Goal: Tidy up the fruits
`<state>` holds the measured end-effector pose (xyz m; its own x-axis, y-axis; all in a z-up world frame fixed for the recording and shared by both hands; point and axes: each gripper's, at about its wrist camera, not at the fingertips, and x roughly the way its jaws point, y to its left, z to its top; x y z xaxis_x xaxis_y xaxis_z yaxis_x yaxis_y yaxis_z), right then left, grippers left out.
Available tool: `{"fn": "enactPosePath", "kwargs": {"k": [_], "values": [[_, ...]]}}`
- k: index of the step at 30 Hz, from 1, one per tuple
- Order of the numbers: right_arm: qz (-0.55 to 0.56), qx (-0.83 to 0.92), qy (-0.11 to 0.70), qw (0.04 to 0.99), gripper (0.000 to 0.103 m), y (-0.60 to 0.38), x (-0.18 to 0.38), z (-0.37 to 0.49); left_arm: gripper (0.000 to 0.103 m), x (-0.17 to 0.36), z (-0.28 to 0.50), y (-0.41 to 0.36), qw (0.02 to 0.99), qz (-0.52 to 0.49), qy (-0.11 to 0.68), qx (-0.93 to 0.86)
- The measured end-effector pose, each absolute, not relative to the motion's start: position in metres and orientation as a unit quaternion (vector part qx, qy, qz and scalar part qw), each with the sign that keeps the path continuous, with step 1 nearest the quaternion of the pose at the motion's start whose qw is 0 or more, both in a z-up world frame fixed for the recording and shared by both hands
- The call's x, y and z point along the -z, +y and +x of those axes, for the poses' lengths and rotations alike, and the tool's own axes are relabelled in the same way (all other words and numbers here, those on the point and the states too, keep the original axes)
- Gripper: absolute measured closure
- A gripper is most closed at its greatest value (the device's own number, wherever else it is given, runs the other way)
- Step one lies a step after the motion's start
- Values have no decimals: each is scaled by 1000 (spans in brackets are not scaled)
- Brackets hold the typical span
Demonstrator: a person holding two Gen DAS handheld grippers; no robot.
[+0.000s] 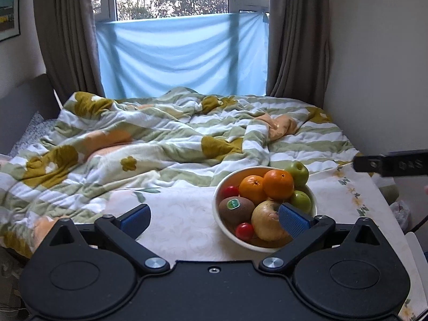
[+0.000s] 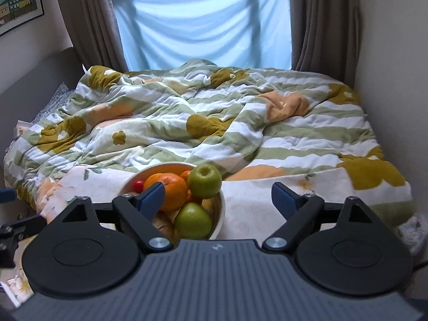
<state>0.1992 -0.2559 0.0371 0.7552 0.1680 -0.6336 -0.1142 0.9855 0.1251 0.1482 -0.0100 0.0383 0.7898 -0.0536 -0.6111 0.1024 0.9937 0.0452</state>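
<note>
**Operator:** Jaw status first. The left gripper is spread wide and holds nothing. The right gripper is spread wide too, also empty. I use the bowl as my reference for every position that follows.

**Supervisor:** Confirm where each gripper stands relative to the bowl.

**Operator:** The left gripper sits on the near-left side of the bowl; its right pad overlaps the yellowish apple in the left wrist view, and I cannot tell whether it touches. The right gripper sits on the near-right side; its left pad overlaps the large orange in the right wrist view, contact likewise unconfirmed.

**Supervisor:** Report the contents.

**Operator:** Inside the bowl: two oranges, a kiwi with a sticker, two cherry tomatoes, the yellowish apple, and a green apple. A second green apple sits at the far rim. The bowl rests on a pale tablecloth, with the striped quilt beyond it.

**Supervisor:** Task progress?

**Operator:** I see no fruit lying outside the bowl. My judgement: either gathering is complete, or sorting out of the bowl has not begun. The views do not settle which.
</note>
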Motion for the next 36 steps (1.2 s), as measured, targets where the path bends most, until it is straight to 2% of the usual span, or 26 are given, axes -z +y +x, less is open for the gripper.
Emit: {"fn": "enactPosePath", "kwargs": {"k": [10,18,36], "values": [[-1,-25,335,942,0,-233,-64,105,0,-44,102,5,942,46,331,24],[8,7,357,934,0,-231,-61,63,0,-44,69,9,940,48,337,24],[8,20,368,930,0,-231,-52,37,0,-48,42,7,945,56,322,23]]}}
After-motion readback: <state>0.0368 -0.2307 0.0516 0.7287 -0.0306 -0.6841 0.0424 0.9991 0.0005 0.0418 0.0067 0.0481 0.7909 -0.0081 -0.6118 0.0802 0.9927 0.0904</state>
